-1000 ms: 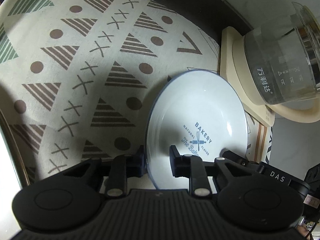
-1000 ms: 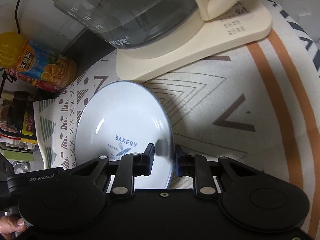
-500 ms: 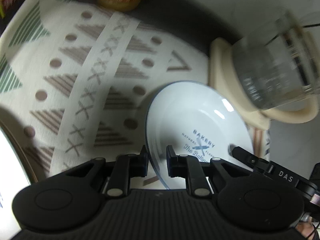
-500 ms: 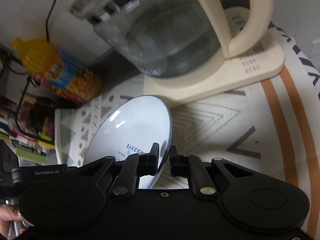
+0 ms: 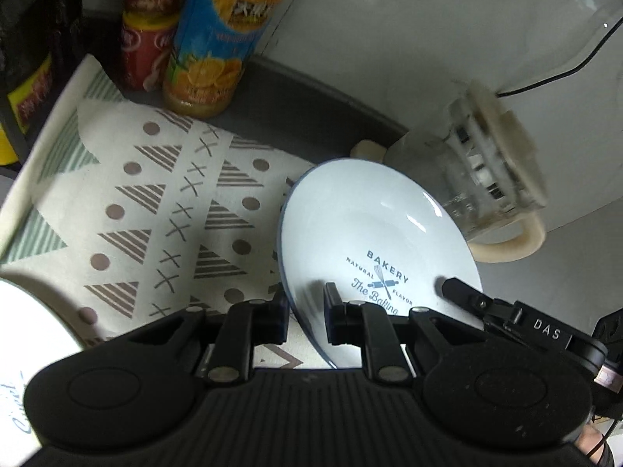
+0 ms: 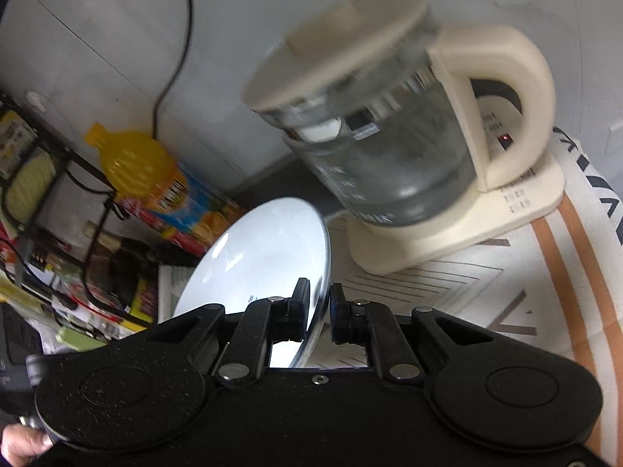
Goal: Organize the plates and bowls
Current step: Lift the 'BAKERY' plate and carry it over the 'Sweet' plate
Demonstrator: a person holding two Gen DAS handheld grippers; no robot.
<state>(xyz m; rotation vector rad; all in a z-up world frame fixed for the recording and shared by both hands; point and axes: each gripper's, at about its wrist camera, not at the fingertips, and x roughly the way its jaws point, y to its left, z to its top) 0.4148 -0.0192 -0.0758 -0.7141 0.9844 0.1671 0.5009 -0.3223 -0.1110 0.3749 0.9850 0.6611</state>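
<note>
Both grippers [image 5: 305, 311] [image 6: 319, 311] clamp the plate [image 5: 362, 233], kettle [image 6: 389, 144] just behind.

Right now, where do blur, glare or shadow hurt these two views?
Left wrist view: kettle motion-smeared, glare streaks on the plate, a shadow band across the patterned mat. Right wrist view: kettle smeared, plate fairly sharp, fisheye bends the wall.

Glossy enamel-looking plate [image 5: 362, 233], woven printed cloth mat [image 5: 163, 210], clear glass kettle [image 6: 389, 155].
</note>
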